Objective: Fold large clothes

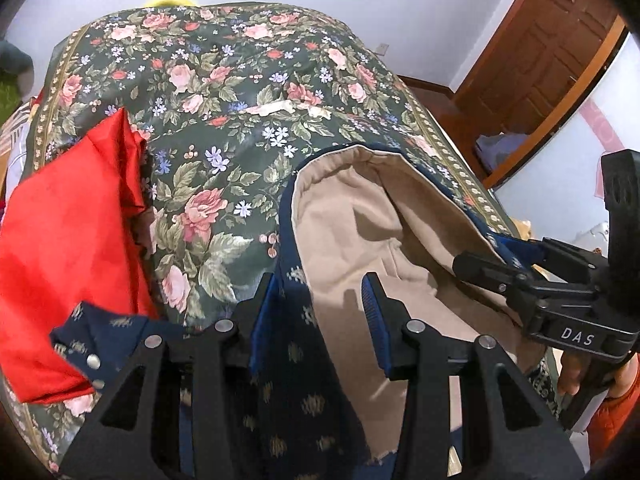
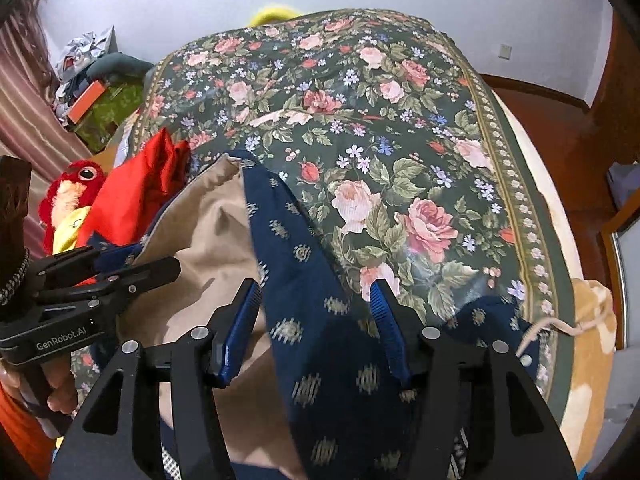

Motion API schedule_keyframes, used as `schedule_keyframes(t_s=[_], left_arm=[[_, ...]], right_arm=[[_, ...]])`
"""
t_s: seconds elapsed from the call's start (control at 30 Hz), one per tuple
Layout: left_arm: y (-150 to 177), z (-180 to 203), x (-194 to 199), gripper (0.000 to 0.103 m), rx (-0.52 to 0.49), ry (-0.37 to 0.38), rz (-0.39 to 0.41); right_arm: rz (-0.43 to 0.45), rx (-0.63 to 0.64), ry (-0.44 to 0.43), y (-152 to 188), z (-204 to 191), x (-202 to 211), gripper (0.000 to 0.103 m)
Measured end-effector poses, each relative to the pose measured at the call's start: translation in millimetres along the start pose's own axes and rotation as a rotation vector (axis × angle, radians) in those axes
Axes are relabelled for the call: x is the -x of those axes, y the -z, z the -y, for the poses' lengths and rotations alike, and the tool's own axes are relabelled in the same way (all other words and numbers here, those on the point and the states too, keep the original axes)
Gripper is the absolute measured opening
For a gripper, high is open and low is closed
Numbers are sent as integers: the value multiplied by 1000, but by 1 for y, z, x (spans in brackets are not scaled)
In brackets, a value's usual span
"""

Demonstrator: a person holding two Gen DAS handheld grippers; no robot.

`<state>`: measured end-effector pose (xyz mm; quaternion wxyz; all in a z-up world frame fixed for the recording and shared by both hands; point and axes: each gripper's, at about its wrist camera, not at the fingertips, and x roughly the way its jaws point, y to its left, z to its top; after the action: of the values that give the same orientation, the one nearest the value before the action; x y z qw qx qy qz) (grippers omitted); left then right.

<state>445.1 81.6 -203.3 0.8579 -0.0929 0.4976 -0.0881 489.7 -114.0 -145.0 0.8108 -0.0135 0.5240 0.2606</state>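
Observation:
A large navy patterned garment point(image 1: 296, 364) with a beige lining point(image 1: 352, 232) lies on the floral bed cover point(image 1: 224, 92). My left gripper point(image 1: 320, 292) is open, its jaws either side of the garment's navy edge near the lining. My right gripper point(image 2: 314, 292) is open over the navy fabric point(image 2: 320, 320), with the beige lining point(image 2: 208, 232) to its left. The right gripper shows at the right of the left wrist view point(image 1: 520, 280). The left gripper shows at the left of the right wrist view point(image 2: 120, 272).
A red cloth point(image 1: 68, 240) lies left of the garment. A red plush toy point(image 2: 76, 188) and clutter point(image 2: 96, 92) sit at the bed's left side. A wooden door point(image 1: 552, 48) stands at the right. A tan blanket point(image 2: 592, 320) hangs off the bed's right edge.

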Motion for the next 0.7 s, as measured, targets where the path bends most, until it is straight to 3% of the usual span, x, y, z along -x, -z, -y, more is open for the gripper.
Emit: schedule_keyframes(t_s=[0.03, 0.1, 0.17, 0.27, 0.33, 0.5, 0.7], left_arm=[[-1, -1, -3, 42, 2, 0, -3], [-2, -1, -6, 42, -7, 1, -4], [-3, 0, -6, 41, -17, -9, 5], [-2, 2, -5, 26, -28, -4, 5], [-1, 1, -2, 10, -28, -7, 13], [2, 0, 23, 7, -13, 42, 34], [20, 14, 70, 7, -73, 80, 80]], right_arm=[[3, 2, 0, 0, 0, -1, 52], [19, 14, 5, -2, 0, -2, 36], [25, 29, 2, -3, 0, -1, 29], [42, 26, 0, -4, 1, 5, 20], [55, 26, -11, -5, 1, 12, 17], [77, 45, -43, -3, -3, 33, 12], [117, 60, -98, 26, -12, 73, 12]])
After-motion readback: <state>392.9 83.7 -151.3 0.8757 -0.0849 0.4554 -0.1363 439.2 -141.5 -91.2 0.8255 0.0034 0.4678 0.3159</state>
